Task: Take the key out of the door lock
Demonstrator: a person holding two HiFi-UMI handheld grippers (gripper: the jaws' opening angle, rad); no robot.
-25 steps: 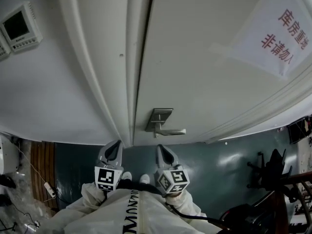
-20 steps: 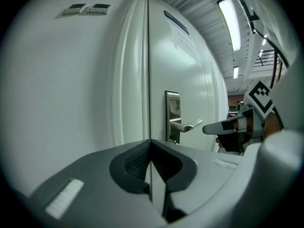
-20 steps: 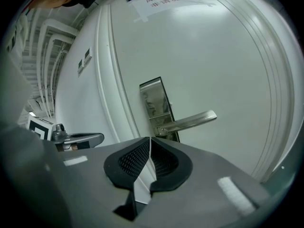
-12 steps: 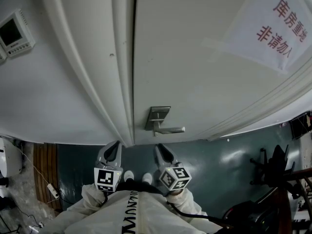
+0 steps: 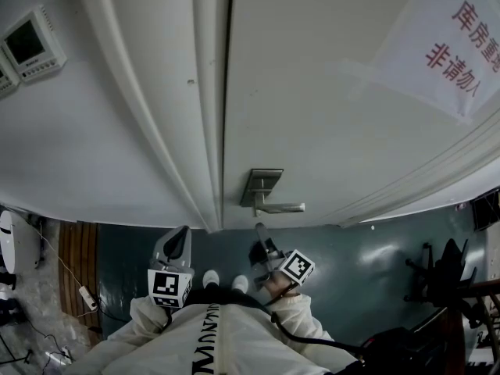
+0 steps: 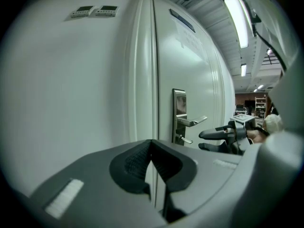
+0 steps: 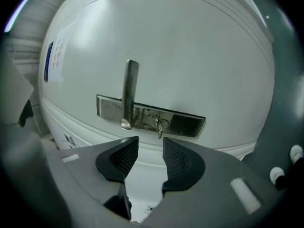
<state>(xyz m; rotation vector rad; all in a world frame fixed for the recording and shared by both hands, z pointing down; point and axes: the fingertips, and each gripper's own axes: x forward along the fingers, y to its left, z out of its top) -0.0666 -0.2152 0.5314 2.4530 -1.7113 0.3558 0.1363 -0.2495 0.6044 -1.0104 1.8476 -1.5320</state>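
Evidently at the approach step, the right gripper (image 7: 149,148) is opening its empty jaws toward the key (image 7: 159,126), seated in the lock (image 7: 183,121) at their twelve o'clock, and must advance squarely to clasp it; the left gripper (image 6: 152,144) has its jaws closed on nothing.

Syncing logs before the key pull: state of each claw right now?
Left claw: shut, empty.
Right claw: opening, nothing between its jaws; the small silver metal key sits untouched ahead in the silver metal lock plate.

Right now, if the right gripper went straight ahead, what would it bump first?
Probably the key in the lock plate; the right gripper, jaws opening and empty, points at it. Depth is unclear.
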